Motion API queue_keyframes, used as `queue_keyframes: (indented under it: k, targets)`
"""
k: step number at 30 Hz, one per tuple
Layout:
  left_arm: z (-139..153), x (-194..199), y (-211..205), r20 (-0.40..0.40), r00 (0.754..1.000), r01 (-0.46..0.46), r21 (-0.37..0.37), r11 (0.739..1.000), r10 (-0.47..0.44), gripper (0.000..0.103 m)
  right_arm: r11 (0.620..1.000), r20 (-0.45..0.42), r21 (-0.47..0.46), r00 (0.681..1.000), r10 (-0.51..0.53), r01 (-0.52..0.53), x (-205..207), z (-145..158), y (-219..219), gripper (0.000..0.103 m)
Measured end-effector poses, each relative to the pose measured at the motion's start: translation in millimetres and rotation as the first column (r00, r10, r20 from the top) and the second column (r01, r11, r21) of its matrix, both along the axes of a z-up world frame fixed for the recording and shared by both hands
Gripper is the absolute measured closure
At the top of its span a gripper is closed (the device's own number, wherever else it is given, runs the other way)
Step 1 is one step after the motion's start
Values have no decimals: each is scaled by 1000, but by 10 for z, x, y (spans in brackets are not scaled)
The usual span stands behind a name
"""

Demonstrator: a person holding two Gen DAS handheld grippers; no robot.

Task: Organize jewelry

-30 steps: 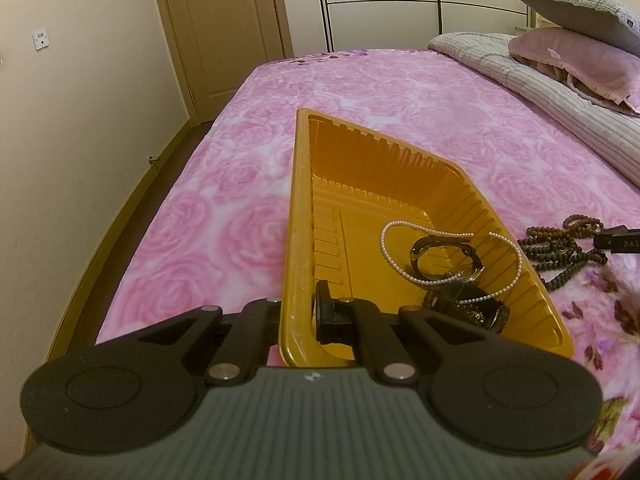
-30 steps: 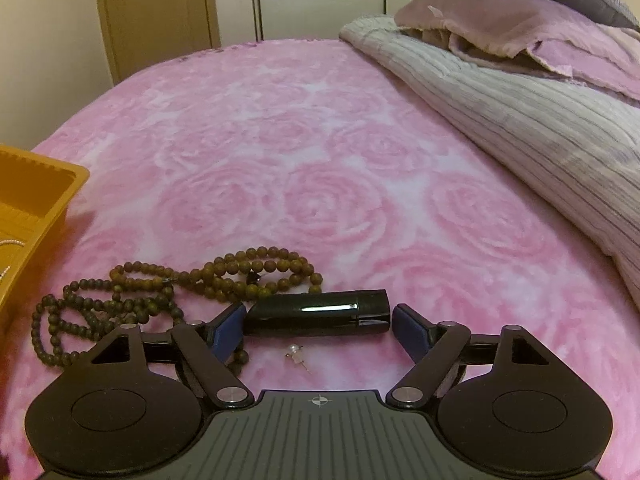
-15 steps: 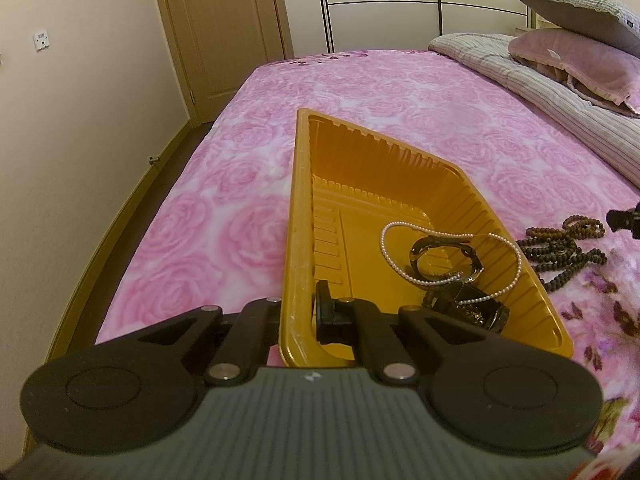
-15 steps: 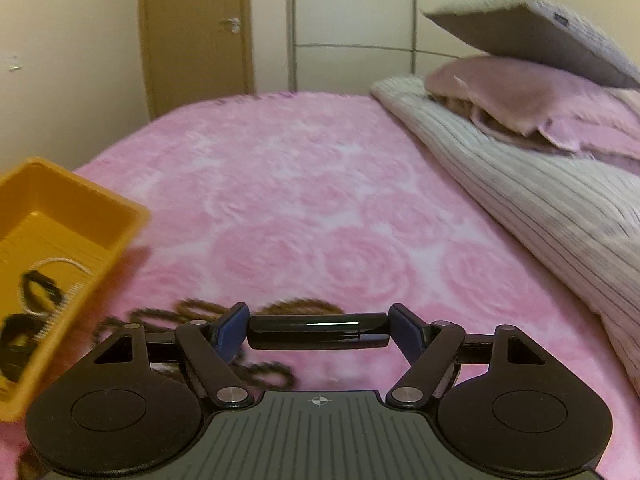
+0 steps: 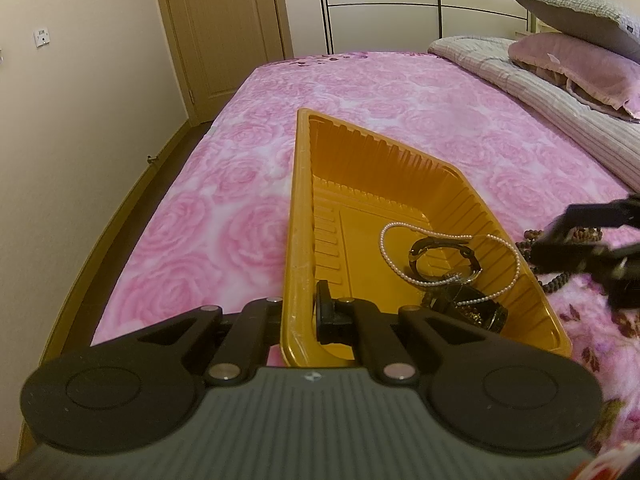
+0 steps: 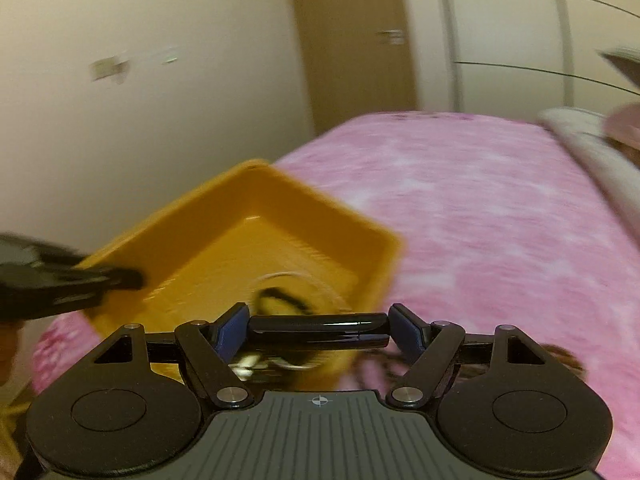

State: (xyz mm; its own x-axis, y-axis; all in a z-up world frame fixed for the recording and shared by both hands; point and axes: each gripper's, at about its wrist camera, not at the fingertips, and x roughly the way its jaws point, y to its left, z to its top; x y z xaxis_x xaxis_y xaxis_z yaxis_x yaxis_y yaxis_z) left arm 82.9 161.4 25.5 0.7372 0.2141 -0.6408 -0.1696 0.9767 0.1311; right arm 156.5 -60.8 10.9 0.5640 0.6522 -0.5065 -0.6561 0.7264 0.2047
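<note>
The far half of the yellow tray (image 5: 360, 184) lies bare and open from above, while a pearl necklace (image 5: 404, 236) and dark bracelets (image 5: 444, 256) crowd its near right corner. The left gripper (image 5: 298, 320) blocks the near left rim; pink bed (image 5: 208, 232) beyond is clear.

We see a bed covered with a pink rose-patterned bedspread (image 5: 248, 208). Directly on it, near the left edge, rests a ribbed orange rectangular plastic tray (image 5: 298, 216). Just right of the tray, a string of dark brown wooden beads (image 5: 528, 242) lies on the bedspread, partly hidden. At the far right we note a folded grey striped quilt (image 5: 560, 112), with a mauve pillow (image 5: 576, 64) on it and a grey checked pillow (image 5: 576, 12) propped above that.
</note>
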Motion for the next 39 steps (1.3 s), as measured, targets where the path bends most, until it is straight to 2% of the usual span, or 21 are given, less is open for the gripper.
queue_keyframes:
  k: [6,22,27,32,36,39]
  targets:
    - [-9,-5,-7,1,1000,-1,-1,1000,1,99,996,-15,-16,996,83,-84,-37,-106,278,28]
    - [-10,-5,-5,1,1000,0,-3,1000,0,99,994,-62,6,992,108,-107,3,-190,344,27]
    - [-8,-8,-9,0,1000,1,-5,1000,-1,99,999,-38,12,999,32,-31,14,-146,145,27]
    - [-2,-3,-15,0,1000,0,-3,1000,0,99,994,-12,-32,994,-109,109,-17,-201,-306,27]
    - [-2,-3,-16,0,1000,-1,-4,1000,1,99,967,-49,-87,969,-243,238,-16,-364,-761,27]
    - [2,0,-15,-1,1000,-2,-2,1000,2,99,935,-74,-125,937,-342,331,-3,-495,-1078,27]
